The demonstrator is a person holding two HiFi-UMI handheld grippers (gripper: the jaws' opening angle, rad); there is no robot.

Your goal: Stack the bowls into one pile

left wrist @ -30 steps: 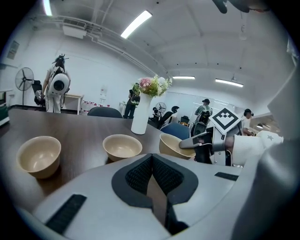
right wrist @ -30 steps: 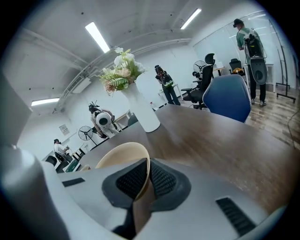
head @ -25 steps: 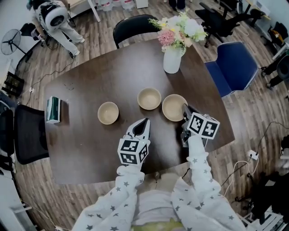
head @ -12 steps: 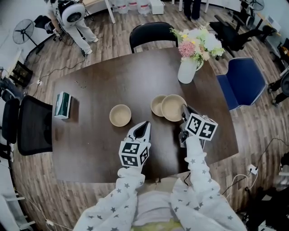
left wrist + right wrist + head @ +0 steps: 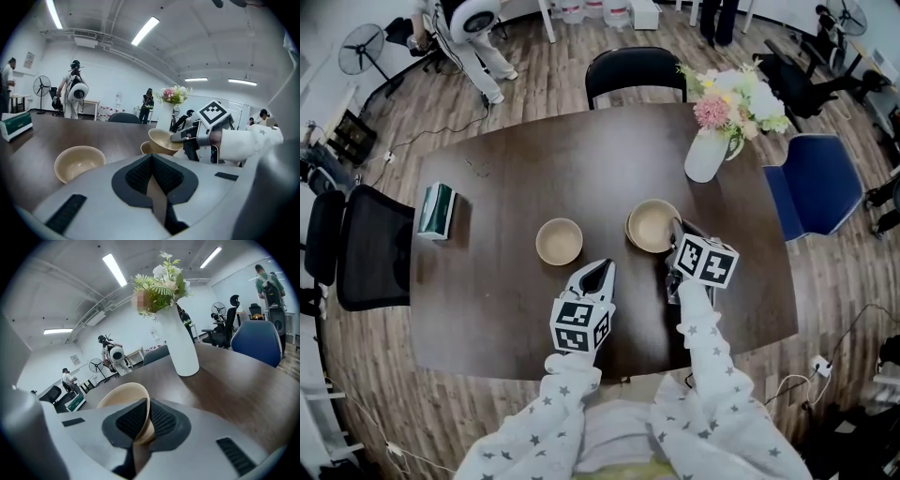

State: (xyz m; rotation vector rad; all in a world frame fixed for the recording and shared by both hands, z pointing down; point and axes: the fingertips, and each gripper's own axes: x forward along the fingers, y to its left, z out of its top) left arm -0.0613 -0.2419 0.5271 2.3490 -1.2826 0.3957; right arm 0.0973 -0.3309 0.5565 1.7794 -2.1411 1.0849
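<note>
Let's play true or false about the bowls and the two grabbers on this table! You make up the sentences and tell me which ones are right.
1. The right gripper pinches a bowl by its rim. True.
2. The left gripper holds a bowl too. False: its jaws are together with nothing between them.
3. The held bowl hangs over a second bowl. True.
4. All the bowls are already in one pile. False: a third bowl sits alone on the table.
5. The vase has tipped over. False: it stands upright with flowers in it.
</note>
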